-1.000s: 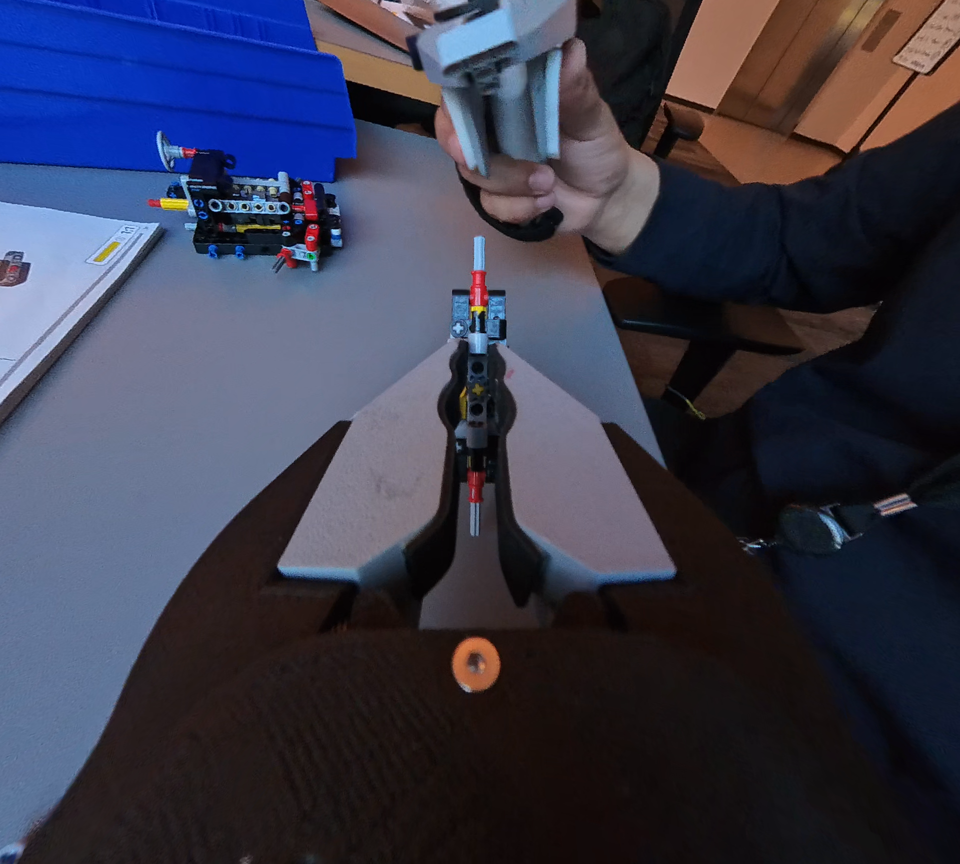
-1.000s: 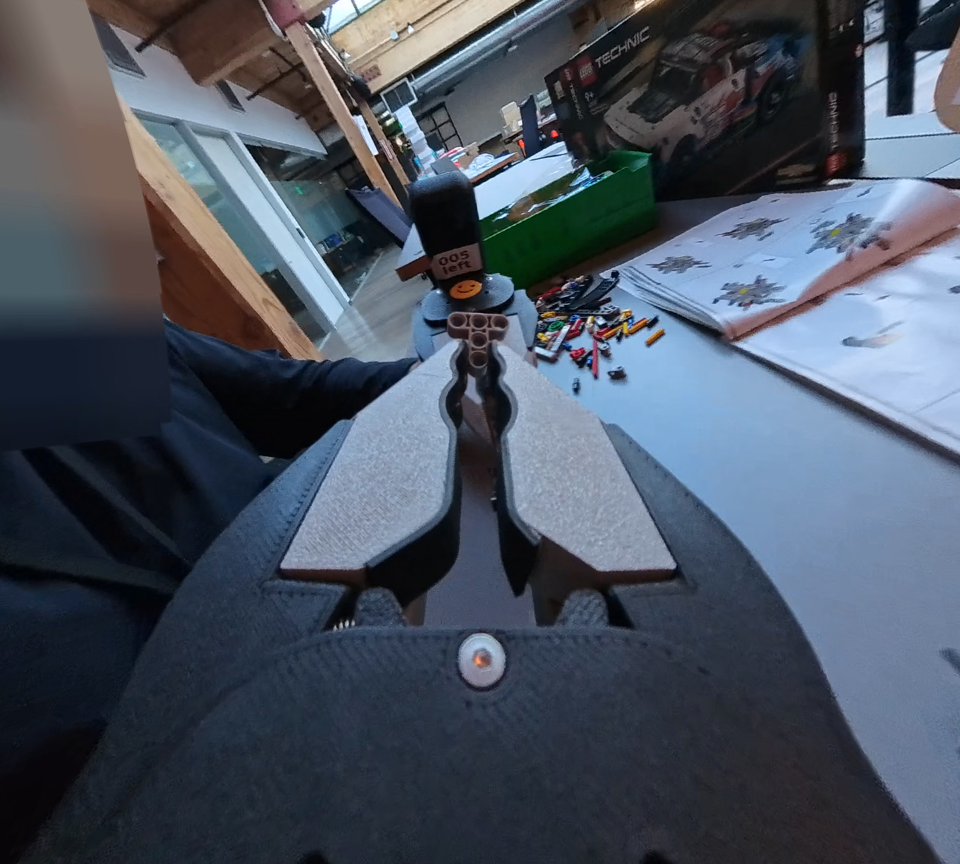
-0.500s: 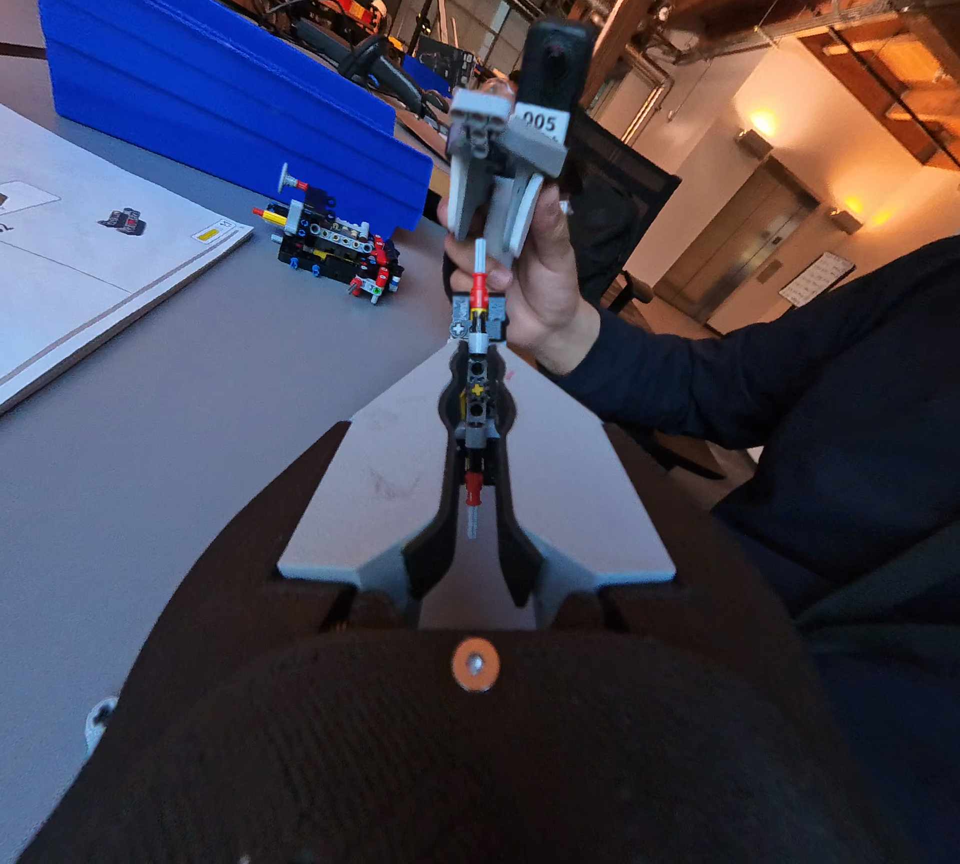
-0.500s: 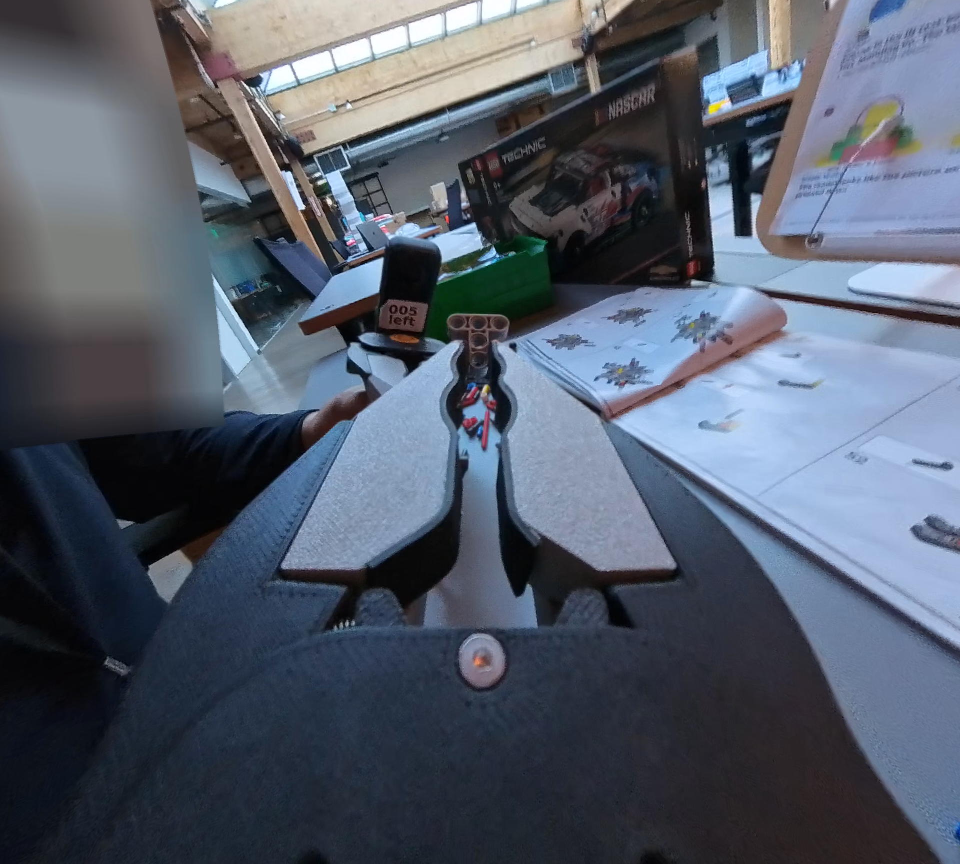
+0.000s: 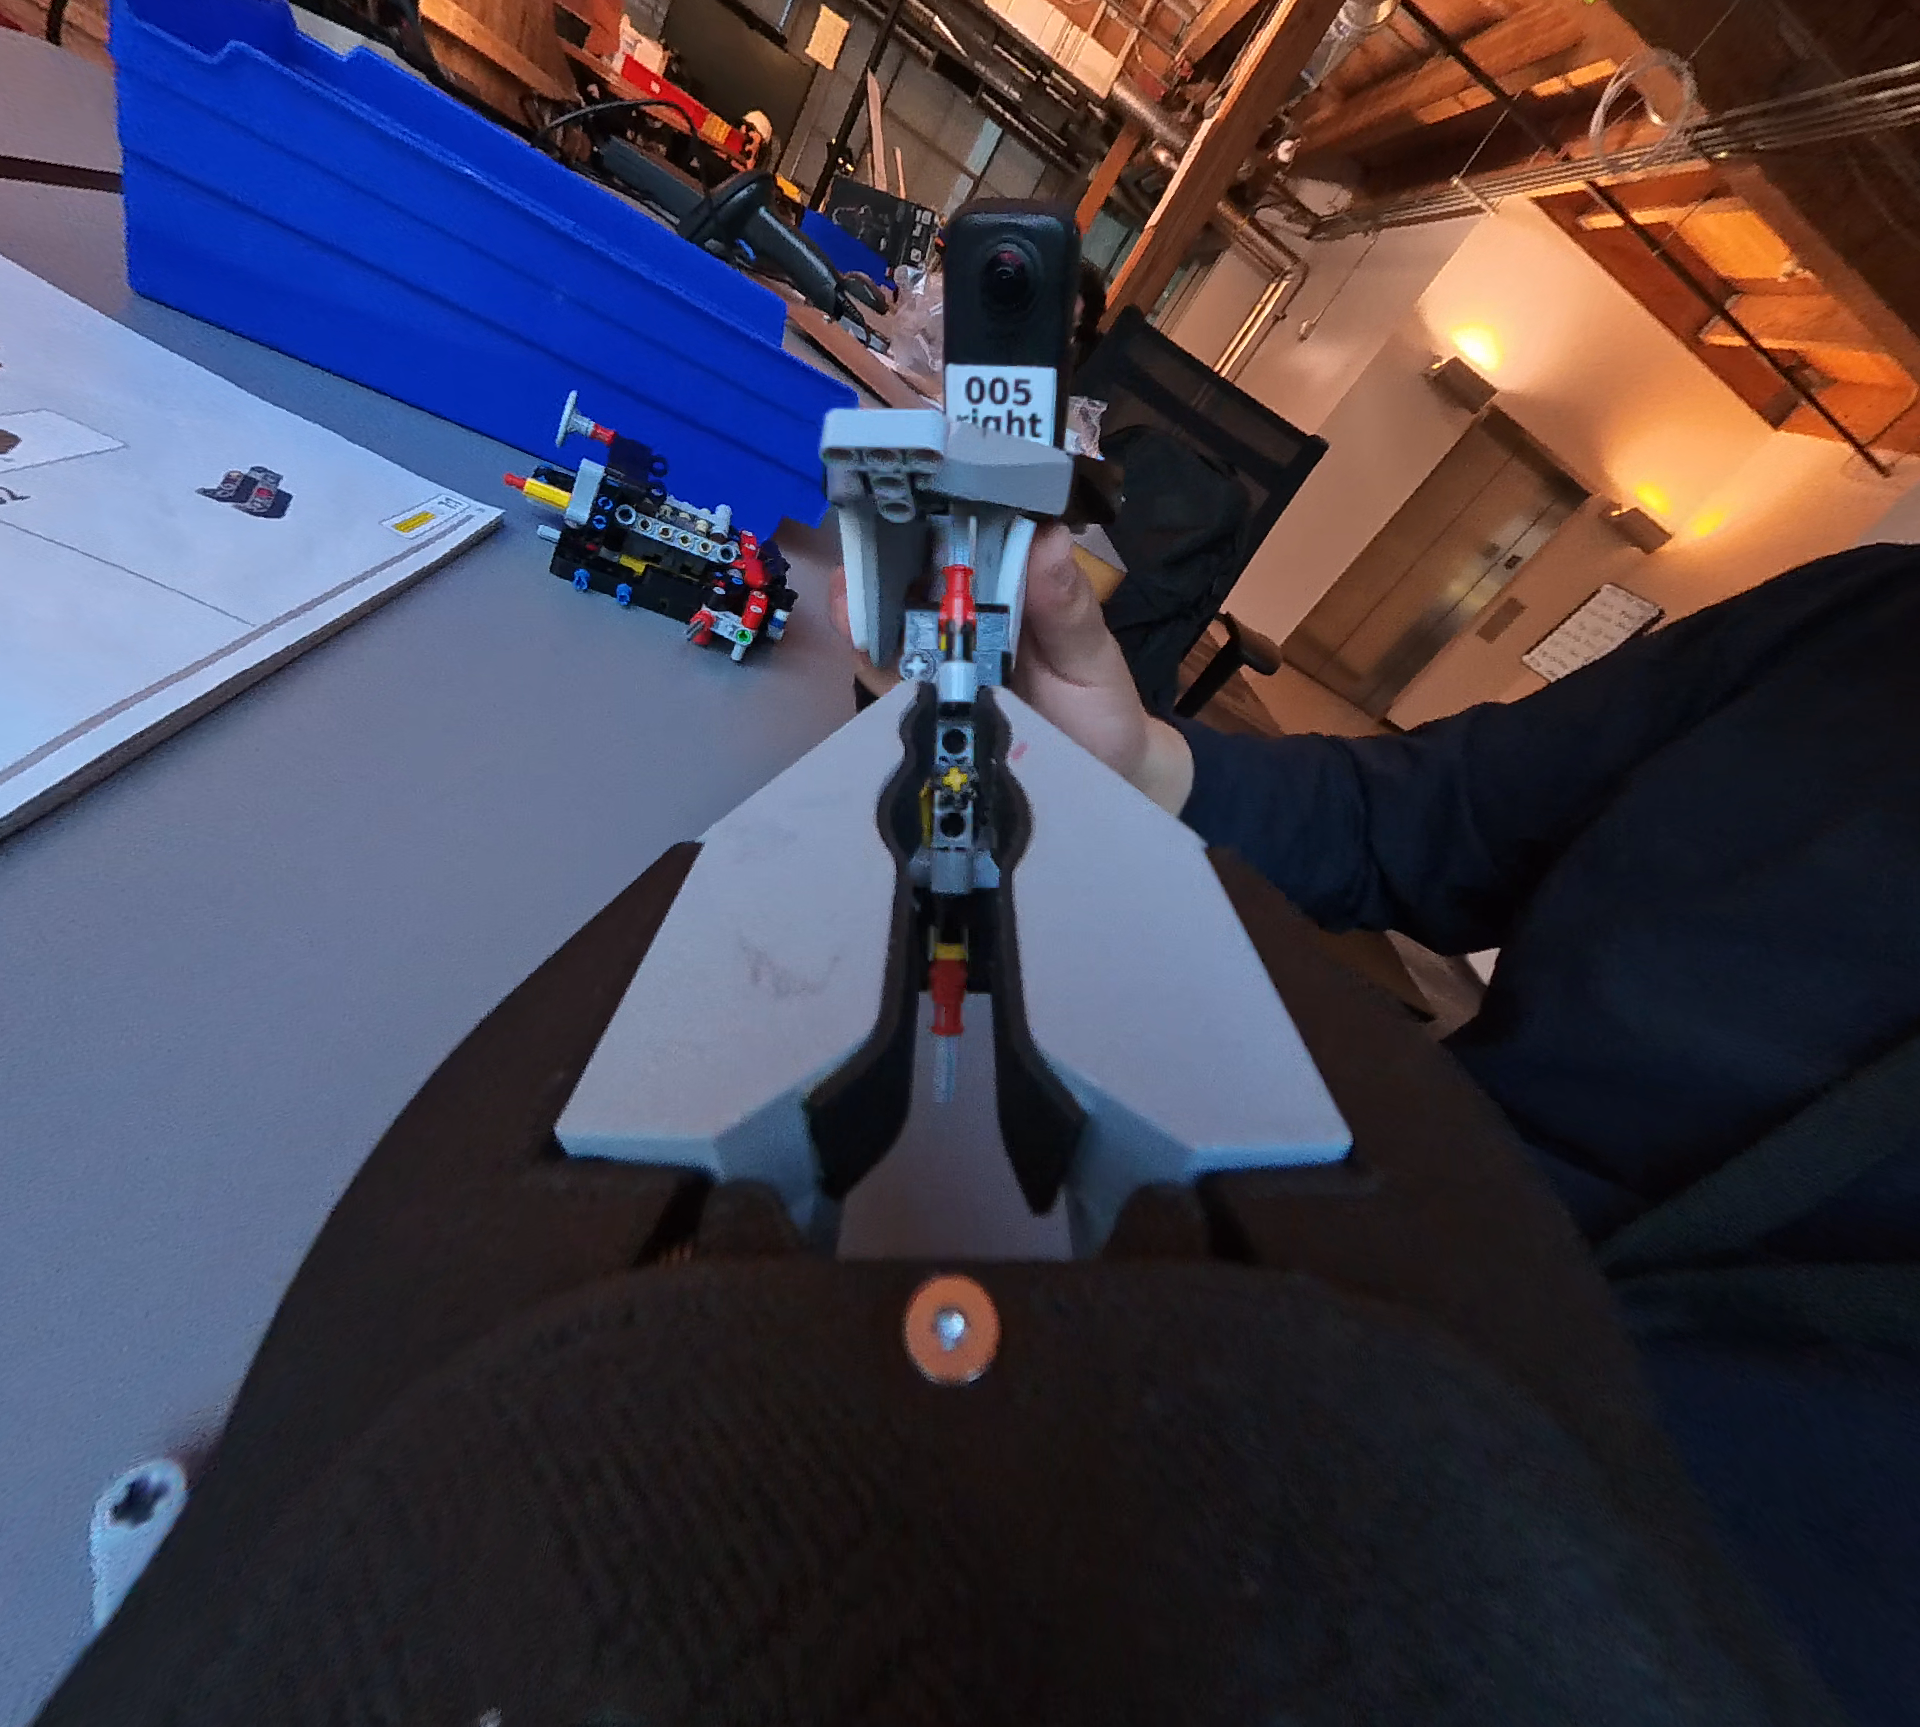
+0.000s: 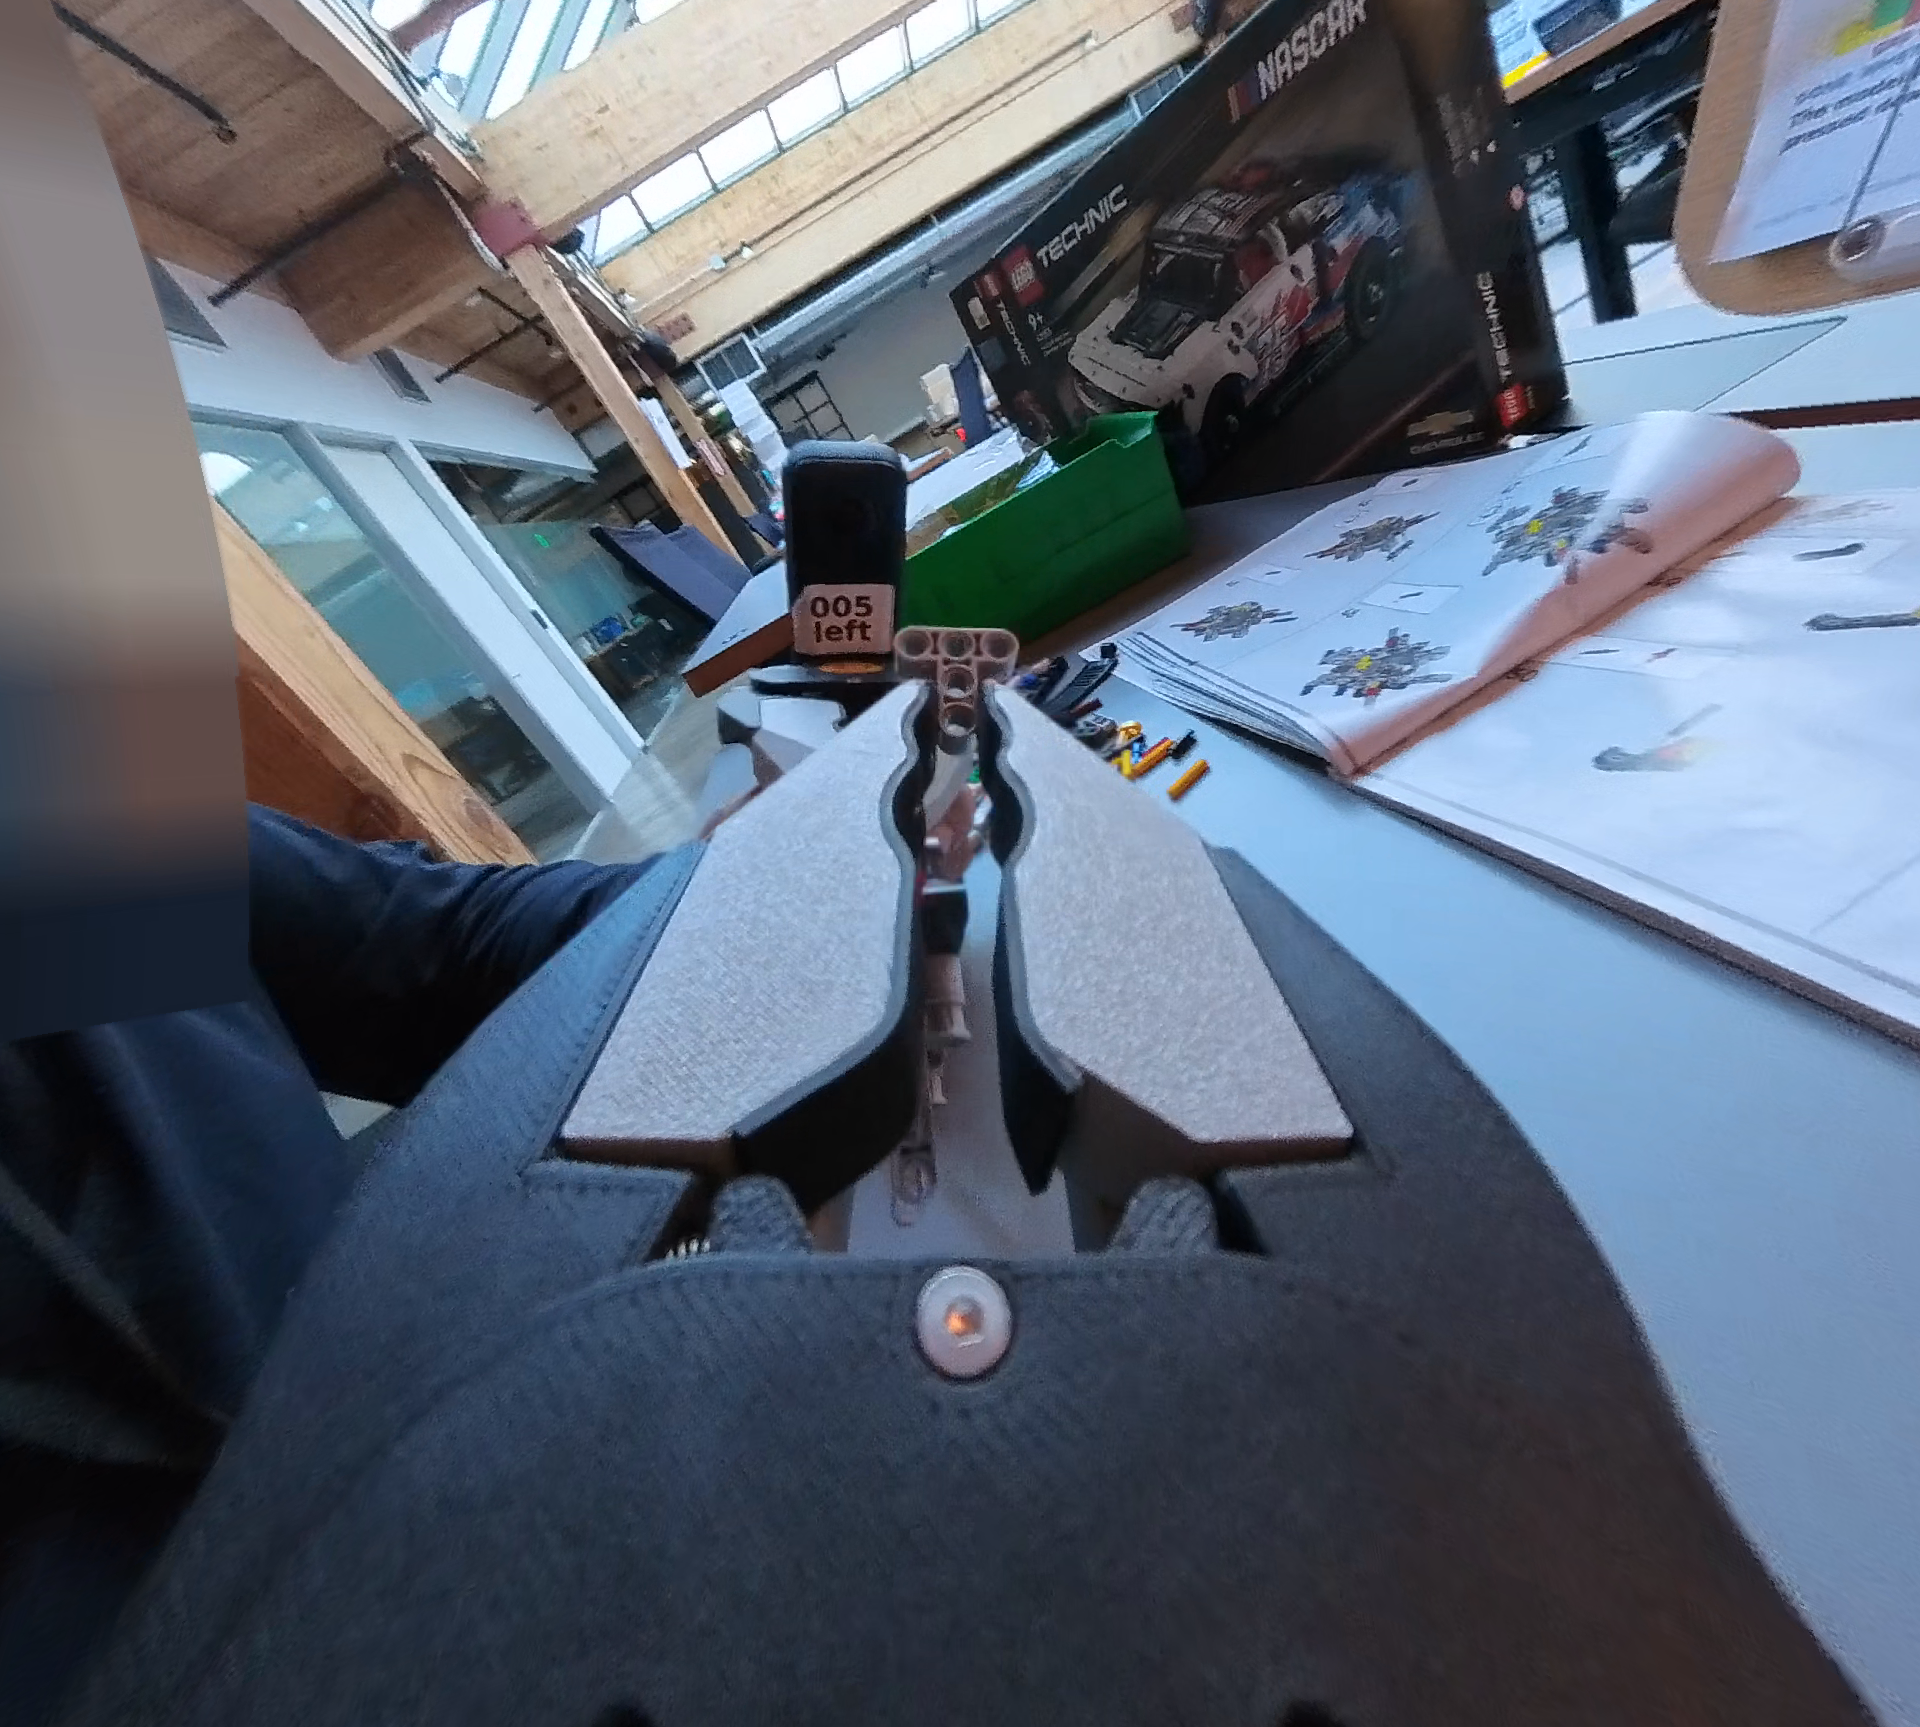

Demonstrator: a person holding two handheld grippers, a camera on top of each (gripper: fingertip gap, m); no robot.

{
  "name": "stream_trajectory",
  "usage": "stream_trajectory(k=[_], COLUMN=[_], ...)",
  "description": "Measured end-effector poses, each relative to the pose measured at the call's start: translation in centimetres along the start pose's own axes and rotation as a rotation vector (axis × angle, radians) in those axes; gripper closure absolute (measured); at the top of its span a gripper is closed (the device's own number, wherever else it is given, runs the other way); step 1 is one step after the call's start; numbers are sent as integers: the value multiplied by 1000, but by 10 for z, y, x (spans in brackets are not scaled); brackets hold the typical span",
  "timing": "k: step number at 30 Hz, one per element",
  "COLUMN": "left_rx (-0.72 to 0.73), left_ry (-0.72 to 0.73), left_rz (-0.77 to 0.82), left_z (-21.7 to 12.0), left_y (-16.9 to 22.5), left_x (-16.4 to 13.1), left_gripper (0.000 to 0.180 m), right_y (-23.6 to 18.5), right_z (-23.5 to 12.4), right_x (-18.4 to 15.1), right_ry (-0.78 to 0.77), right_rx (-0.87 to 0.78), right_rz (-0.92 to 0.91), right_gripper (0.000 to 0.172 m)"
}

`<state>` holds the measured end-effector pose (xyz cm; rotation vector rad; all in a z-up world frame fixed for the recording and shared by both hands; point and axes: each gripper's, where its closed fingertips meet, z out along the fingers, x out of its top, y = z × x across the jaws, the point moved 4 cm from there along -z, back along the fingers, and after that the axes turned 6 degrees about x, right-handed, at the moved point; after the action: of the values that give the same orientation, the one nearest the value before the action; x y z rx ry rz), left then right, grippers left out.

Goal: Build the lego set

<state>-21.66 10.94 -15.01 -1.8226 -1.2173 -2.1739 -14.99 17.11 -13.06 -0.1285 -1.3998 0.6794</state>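
The left gripper has its fingers closed on a small grey-and-black brick assembly, pads pressing its sides. The assembly's red and pale grey axle points up the centre of the frame. The right gripper has its fingers closed on the stem of a grey T-shaped beam, whose crossbar sticks out past the tips.

The change is in the spacing. A moment ago the right gripper hung above the axle tip with clear space between them. Now, in the left wrist view, it has come down to just above centre, and the axle tip lies over the gap between its pale fingers. Whether the axle touches the beam or the fingers cannot be told. Both grips look the same as before.

A hand holds the right gripper, just right of centre. On the grey table at centre left, well apart from both grippers, sits a partly built model. A blue bin is behind it and an instruction booklet at the left edge.
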Motion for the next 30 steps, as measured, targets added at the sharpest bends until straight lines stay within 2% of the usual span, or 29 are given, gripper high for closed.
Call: stream_trajectory(k=[9,14,18,23,27,30], left_rx=[-16,-18,-6,46,55,22], left_ry=[20,-9,-120,-248,-225,-143], left_rz=[-26,-36,4,155,123,86], left_z=[-2,-2,5,17,13,7], left_y=[0,-1,2,10,5,7], left_x=[2,0,-13,-31,-27,-16], left_gripper=[175,175,176,175,175,175], right_y=[-3,-2,-3,-7,-12,-11], right_z=[13,15,17,27,12,-1], right_x=[0,-2,0,-12,4,9], right_ry=[71,23,-23,-118,-69,-26], right_rx=[122,153,147,123,127,145], right_rz=[127,140,113,40,-28,-14], right_gripper=[168,168,168,168,168,168])
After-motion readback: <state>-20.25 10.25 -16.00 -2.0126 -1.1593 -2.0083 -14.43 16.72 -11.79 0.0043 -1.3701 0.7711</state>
